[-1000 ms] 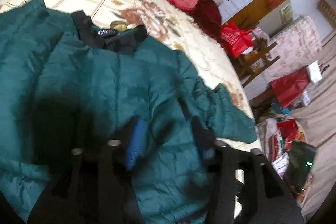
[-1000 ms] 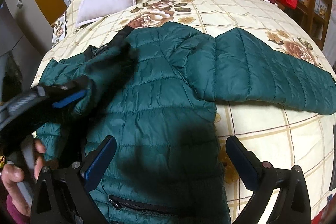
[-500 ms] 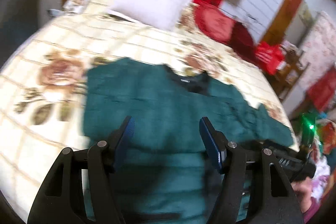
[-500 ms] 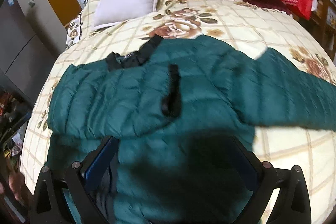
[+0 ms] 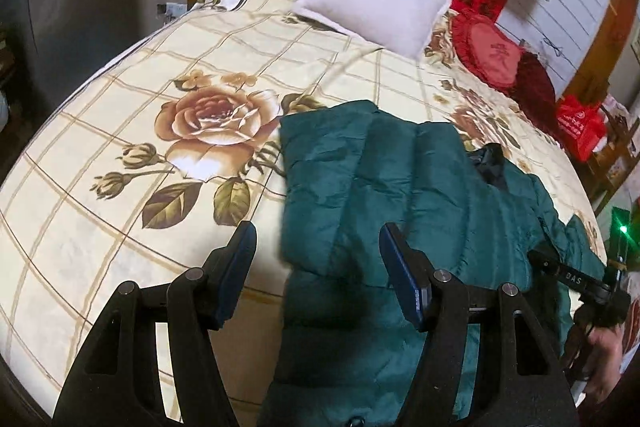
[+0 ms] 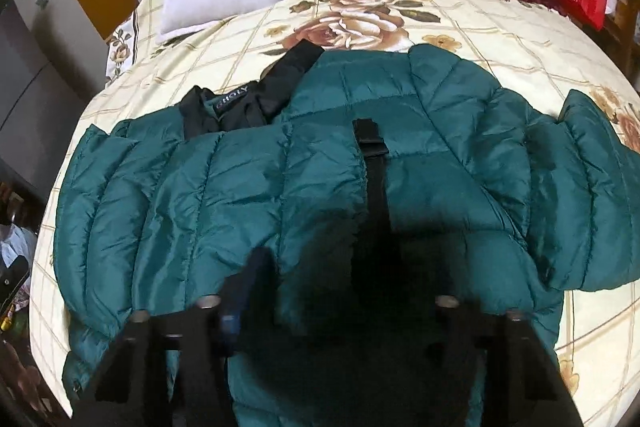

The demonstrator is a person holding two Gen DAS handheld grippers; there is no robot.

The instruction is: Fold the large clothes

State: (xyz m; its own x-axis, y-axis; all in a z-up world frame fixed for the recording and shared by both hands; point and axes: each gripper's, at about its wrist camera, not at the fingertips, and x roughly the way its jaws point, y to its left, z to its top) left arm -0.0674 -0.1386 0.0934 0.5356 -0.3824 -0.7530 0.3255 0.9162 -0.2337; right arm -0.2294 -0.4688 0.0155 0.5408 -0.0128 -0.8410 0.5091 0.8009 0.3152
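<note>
the dark green quilted puffer jacket (image 6: 248,195) lies spread on the cream floral-print bedspread (image 5: 120,155), filling the centre of both frames. one sleeve is folded across the chest, its black cuff strap (image 6: 372,155) at mid-frame; the other sleeve (image 6: 592,195) reaches out at right. the left gripper (image 5: 318,259), lower centre of its view, stands released over the jacket's edge, grasping nothing. the right gripper (image 6: 340,307) sits in shadow at the bottom; i cannot tell its state. to fold well, pinch the outstretched sleeve by its cuff, lift it clear, and lay it flat across.
</note>
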